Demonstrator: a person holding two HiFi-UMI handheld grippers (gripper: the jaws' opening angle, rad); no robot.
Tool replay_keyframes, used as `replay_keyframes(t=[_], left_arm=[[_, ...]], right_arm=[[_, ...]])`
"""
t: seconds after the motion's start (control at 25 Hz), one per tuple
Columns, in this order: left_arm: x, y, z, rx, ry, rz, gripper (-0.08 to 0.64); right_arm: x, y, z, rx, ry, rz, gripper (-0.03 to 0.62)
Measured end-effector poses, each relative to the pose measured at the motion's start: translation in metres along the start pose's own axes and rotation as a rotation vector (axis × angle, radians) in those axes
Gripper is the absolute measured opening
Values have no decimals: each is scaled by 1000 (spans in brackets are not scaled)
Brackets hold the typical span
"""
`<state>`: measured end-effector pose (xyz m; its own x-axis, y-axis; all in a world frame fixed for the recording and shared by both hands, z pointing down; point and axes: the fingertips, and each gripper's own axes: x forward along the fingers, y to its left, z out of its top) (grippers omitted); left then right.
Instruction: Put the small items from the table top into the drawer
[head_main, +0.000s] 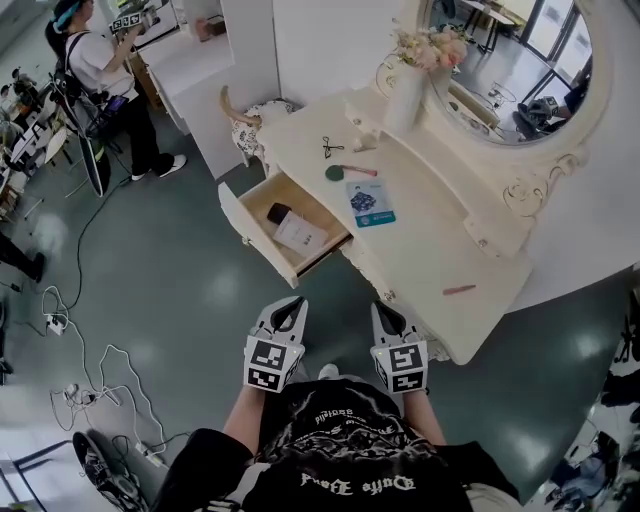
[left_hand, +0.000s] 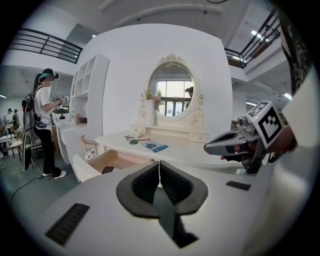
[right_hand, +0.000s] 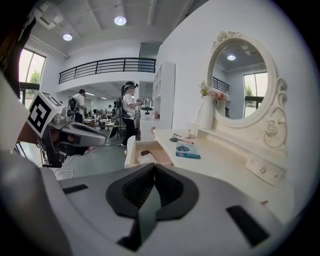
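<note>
One pair of scissors (head_main: 332, 148), one brush (head_main: 340, 172), one booklet (head_main: 370, 203), one pink stick (head_main: 459, 290), one drawer (head_main: 240, 226) holding two items (head_main: 301, 235).

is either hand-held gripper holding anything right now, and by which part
Nothing is held: the left hand-held gripper and right hand-held gripper are both shut, empty.

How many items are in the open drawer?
2: a small black block at the cream wooden drawer's far side, a flat white packet beside it, nearer. Tabletop may hide more.

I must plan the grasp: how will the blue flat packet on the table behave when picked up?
The blue packet lies flat and looks thin, so it is probably light and may bend. The table top looks smooth, so it might slide when pushed.
</note>
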<state>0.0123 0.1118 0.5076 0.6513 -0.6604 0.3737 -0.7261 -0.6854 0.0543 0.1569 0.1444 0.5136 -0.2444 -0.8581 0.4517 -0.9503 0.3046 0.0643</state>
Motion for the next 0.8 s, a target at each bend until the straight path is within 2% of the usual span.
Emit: replay_keyframes(t=[0.28, 0.56, 0.8], left_arm=[[34, 39, 11, 13, 8, -27, 17], [72, 86, 39, 39, -8, -64, 17], [99, 112, 48, 64, 8, -147, 17]], right_arm=[[43, -13, 19, 24, 3, -32, 12], [88, -28, 47, 56, 4, -62, 12], [116, -35, 60, 95, 16, -135, 12]])
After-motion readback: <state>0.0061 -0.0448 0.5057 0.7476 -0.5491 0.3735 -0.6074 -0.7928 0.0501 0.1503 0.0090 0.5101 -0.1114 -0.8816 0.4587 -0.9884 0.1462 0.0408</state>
